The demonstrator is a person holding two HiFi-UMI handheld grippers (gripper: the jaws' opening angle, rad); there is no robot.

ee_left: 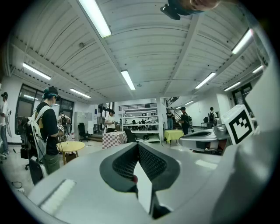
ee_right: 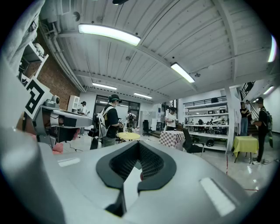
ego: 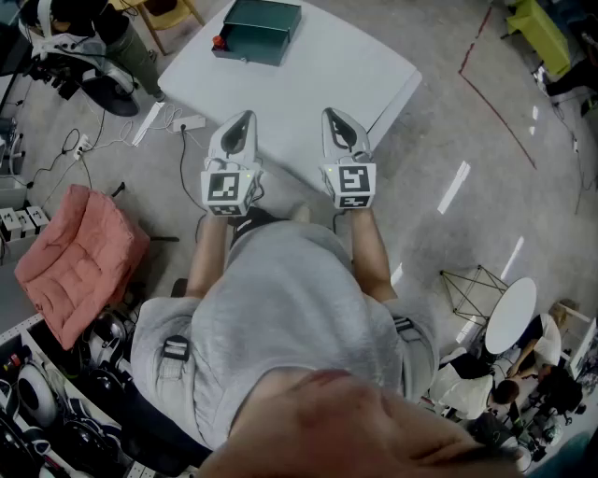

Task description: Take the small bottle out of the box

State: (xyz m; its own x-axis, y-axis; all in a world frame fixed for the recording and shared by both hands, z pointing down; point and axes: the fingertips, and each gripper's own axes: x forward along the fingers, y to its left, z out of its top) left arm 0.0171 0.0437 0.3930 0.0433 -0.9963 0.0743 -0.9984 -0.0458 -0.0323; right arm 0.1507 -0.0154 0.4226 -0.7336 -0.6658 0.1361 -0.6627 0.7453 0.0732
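**A:** Where are the two tools?

**B:** In the head view, the person holds them side by side above the near edge of a white bench (ego: 308, 84). The left tool (ego: 247, 117) and the right tool (ego: 333, 114) both point toward the far side, and they are close together without touching.

**A:** Are they gripping anything?

**B:** No. In its own view, the left tool (ee_left: 138, 145) has its jaws closed tip to tip with nothing between them. The right tool (ee_right: 139, 143) is the same, with jaws pressed together and empty. Both views look out across a large room with ceiling lights and people standing in the distance.

**A:** And the box with the bottle?

**B:** A dark green box (ego: 259, 28) sits at the far end of the bench, well away from both tools. Its inside cannot be made out from here. A small red thing (ego: 220, 41) sits against the box's left side. It is too small to tell whether it is the bottle.

**A:** Anything else nearby?

**B:** A pink cushion (ego: 79, 257) lies on the floor to the left of the person.
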